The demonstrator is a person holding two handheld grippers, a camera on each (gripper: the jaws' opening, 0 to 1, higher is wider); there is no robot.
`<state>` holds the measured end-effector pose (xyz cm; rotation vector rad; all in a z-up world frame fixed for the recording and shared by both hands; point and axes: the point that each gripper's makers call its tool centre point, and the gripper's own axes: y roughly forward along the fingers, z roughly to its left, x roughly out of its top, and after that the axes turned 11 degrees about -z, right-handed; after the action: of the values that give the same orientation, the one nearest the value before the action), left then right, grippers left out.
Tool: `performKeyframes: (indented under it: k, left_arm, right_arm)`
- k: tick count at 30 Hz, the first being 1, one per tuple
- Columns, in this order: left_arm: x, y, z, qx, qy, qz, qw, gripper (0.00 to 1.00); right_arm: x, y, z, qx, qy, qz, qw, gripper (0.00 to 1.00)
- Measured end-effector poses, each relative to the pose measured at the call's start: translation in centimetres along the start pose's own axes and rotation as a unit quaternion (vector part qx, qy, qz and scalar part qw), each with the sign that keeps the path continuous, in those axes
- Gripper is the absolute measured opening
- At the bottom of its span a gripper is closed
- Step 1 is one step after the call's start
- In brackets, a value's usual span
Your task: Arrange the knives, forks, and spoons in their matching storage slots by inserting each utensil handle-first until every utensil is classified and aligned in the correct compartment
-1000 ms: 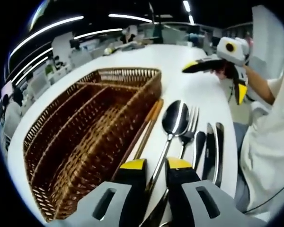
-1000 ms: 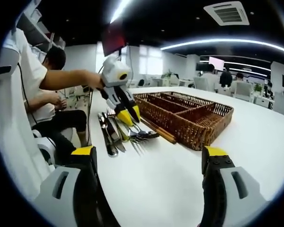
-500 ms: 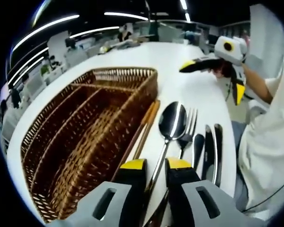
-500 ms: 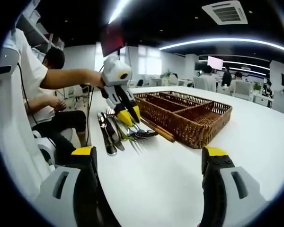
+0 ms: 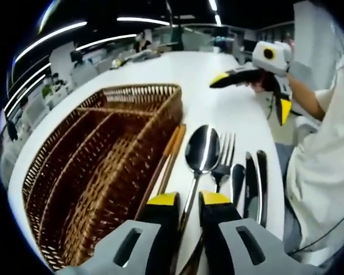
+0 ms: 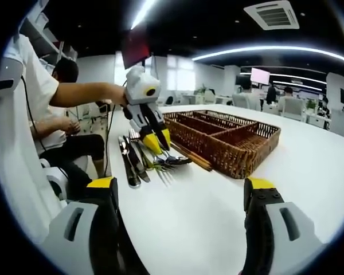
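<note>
Left gripper view: the left tongs (image 5: 187, 200) are clamped on the handle of a spoon (image 5: 201, 150), whose bowl points away along the white desk (image 5: 218, 91). Just beside the spoon lies a fork (image 5: 224, 153), tines pointing the same way, and next to the fork two knives (image 5: 253, 183) lie side by side. On the spoon's other side a pair of brown chopsticks (image 5: 171, 153) lies against the wall of a woven basket (image 5: 97, 166); the basket's long slots and one cross slot at the far end hold no utensils. Farther off over the desk, the right tongs (image 5: 258, 91) stand wide apart, held by a person's hand.

Right gripper view: the right tongs (image 6: 180, 197), yellow-tipped, stand wide apart above bare desk (image 6: 218, 212), gripping nothing. Beyond them the left tongs (image 6: 156, 143) point steeply down into the row of cutlery, their tips together at the spoon (image 6: 175, 161). The knives (image 6: 128, 162) lie on the side toward the seated person (image 6: 28, 97); the basket (image 6: 226, 134) stands on the other side, with the chopsticks (image 6: 195, 158) along its near wall.
</note>
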<state>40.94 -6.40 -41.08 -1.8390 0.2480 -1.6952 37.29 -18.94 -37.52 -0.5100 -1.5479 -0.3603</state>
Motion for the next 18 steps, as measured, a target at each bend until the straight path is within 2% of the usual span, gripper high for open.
performKeyframes:
  k: [2, 4, 10, 16, 18]
  left_arm:
    - [0.04, 0.02, 0.19, -0.007, 0.002, -0.003, 1.0, 0.12]
    - [0.04, 0.05, 0.03, -0.015, 0.009, -0.006, 0.9998, 0.06]
    - [0.14, -0.01, -0.03, -0.033, 0.024, -0.015, 0.9991, 0.05]
    - [0.31, 0.04, -0.03, -0.035, 0.031, -0.021, 0.9987, 0.04]
    - [0.39, 0.01, -0.04, -0.036, 0.052, -0.017, 0.9978, 0.03]
  right_arm:
    - [-0.06, -0.03, -0.01, -0.001, 0.002, 0.001, 1.0, 0.93]
    - [-0.1, -0.09, -0.02, -0.001, 0.002, 0.001, 1.0, 0.93]
    - [-0.07, -0.29, -0.19, -0.005, 0.0, 0.002, 1.0, 0.93]
    - [-0.1, -0.34, -0.37, -0.008, 0.0, 0.002, 1.0, 0.92]
    - [-0.14, -0.32, -0.29, -0.007, 0.002, 0.003, 1.0, 0.93]
